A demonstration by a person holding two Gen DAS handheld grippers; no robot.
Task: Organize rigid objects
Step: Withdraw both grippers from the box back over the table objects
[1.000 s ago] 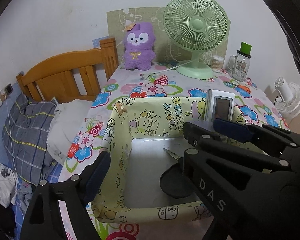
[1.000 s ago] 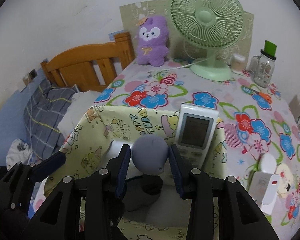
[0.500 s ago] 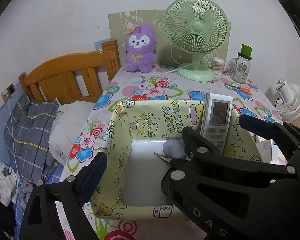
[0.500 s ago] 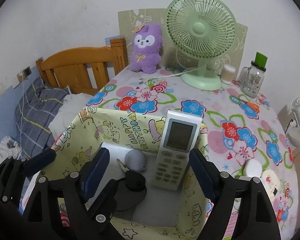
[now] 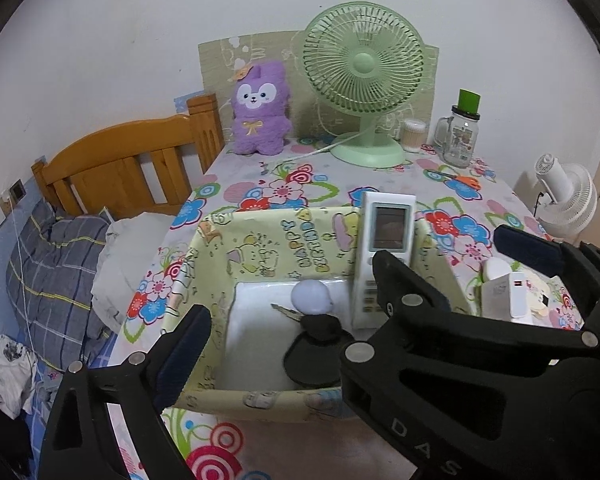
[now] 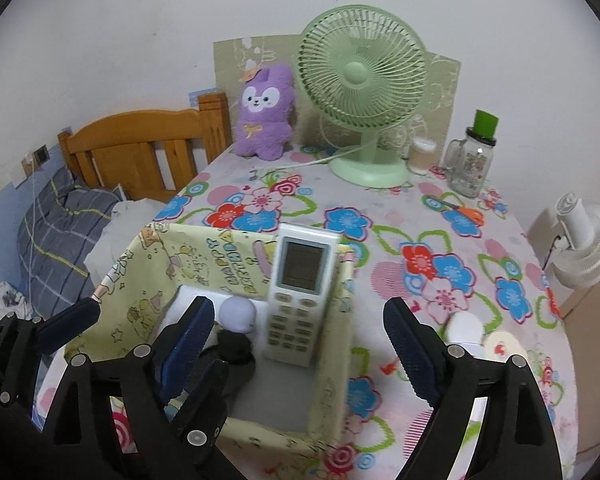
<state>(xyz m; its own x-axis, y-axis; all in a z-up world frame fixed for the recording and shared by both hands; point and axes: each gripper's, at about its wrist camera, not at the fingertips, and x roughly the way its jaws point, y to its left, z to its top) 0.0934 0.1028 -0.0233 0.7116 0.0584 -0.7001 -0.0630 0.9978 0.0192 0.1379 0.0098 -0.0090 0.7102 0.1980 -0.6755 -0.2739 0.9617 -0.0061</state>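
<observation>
A yellow cartoon-print box (image 5: pixel 260 248) (image 6: pixel 156 268) stands on the floral table. Inside it a white remote (image 5: pixel 384 268) (image 6: pixel 300 292) leans upright against the right wall. A pale lilac ball (image 5: pixel 312 298) (image 6: pixel 238 314) lies beside a black key fob with a key (image 5: pixel 316 328) (image 6: pixel 234 346). My right gripper (image 6: pixel 300 344) is open and empty, raised above the box's near right side. My left gripper (image 5: pixel 340 284) is open and empty at the box's near edge. A white charger (image 5: pixel 508 296) and small white items (image 6: pixel 466 326) lie right of the box.
A green desk fan (image 5: pixel 364 92), a purple plush (image 5: pixel 260 108), a cotton swab jar (image 5: pixel 414 130) and a glass mug jar (image 5: pixel 462 136) stand at the back. Orange scissors (image 6: pixel 466 212) lie at the right. A wooden bed frame (image 5: pixel 128 164) is left, a white fan (image 6: pixel 584 240) right.
My right gripper opened and let go of the lilac ball, which now lies in the box. Both grippers have pulled back and up from the box.
</observation>
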